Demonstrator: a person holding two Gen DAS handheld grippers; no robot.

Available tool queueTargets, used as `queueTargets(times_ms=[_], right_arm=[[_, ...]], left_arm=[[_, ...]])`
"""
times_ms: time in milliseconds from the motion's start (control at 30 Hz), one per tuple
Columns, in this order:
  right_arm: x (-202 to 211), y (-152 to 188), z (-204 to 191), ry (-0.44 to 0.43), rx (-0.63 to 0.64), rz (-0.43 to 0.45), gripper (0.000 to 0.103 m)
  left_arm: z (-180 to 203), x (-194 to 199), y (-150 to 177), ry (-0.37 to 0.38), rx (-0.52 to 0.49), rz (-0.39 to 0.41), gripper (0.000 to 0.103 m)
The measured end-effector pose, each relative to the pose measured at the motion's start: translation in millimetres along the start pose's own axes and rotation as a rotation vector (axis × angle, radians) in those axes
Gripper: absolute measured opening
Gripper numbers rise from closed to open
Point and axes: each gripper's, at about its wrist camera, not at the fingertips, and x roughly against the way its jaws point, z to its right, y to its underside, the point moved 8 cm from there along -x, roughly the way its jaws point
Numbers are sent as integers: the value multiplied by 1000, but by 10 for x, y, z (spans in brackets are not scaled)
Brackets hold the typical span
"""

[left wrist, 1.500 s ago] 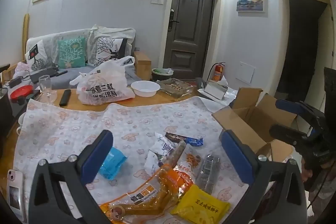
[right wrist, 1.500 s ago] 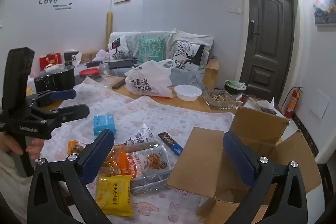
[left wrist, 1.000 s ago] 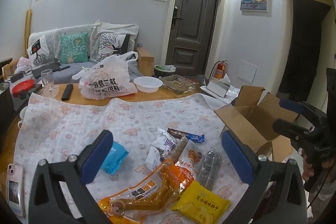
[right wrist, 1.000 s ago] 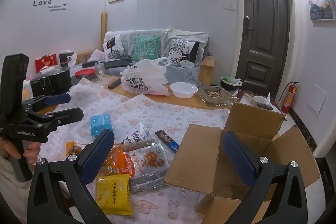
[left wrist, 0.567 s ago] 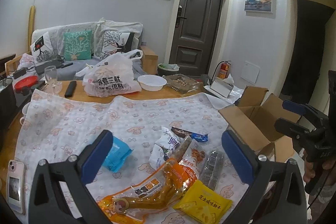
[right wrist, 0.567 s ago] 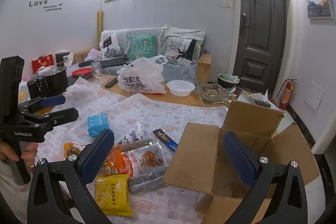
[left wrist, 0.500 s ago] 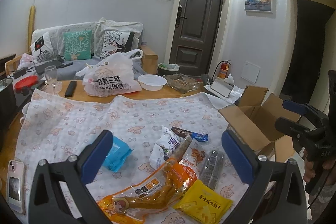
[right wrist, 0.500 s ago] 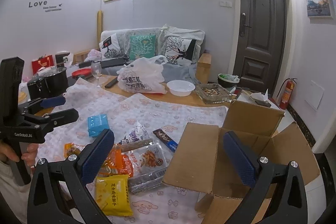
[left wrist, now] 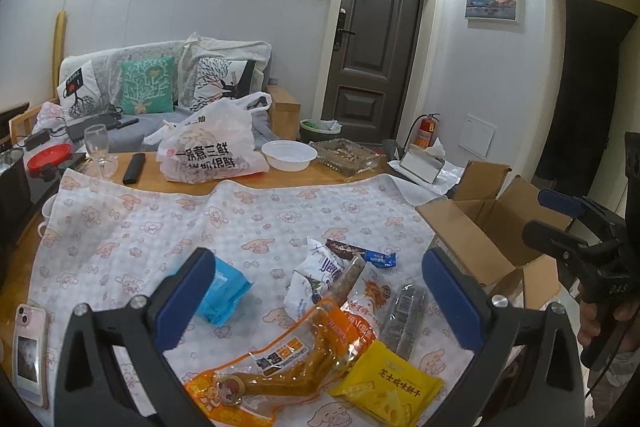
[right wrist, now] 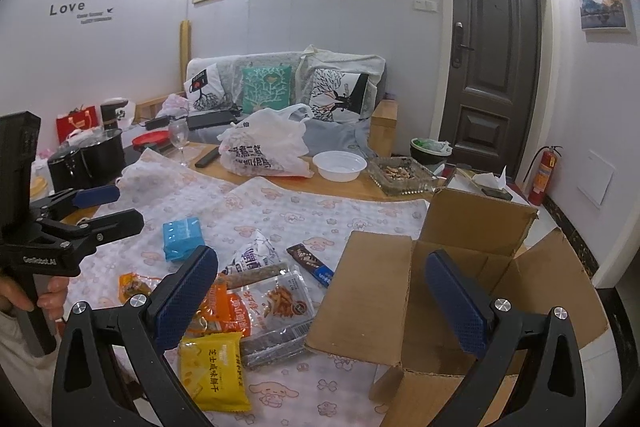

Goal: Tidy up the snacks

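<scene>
Snacks overlap in a heap — left gripper (left wrist: 316, 291) and right gripper (right wrist: 320, 291) both gape empty; grabbing the yellow cracker pack (left wrist: 387, 389) may drag neighbours (slippery film) short of the cardboard box (right wrist: 472, 267).

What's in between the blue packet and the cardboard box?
In the right wrist view, a white snack bag and a dark bar with a blue end lie on the cloth between the blue packet and the box.
</scene>
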Motion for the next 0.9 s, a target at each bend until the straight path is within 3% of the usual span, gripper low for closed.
queueTargets(times_ms=[900], right_arm=[[10,59,47,42,-14,5,103]], left_arm=[[60,18,52,14,-13,-8,102]])
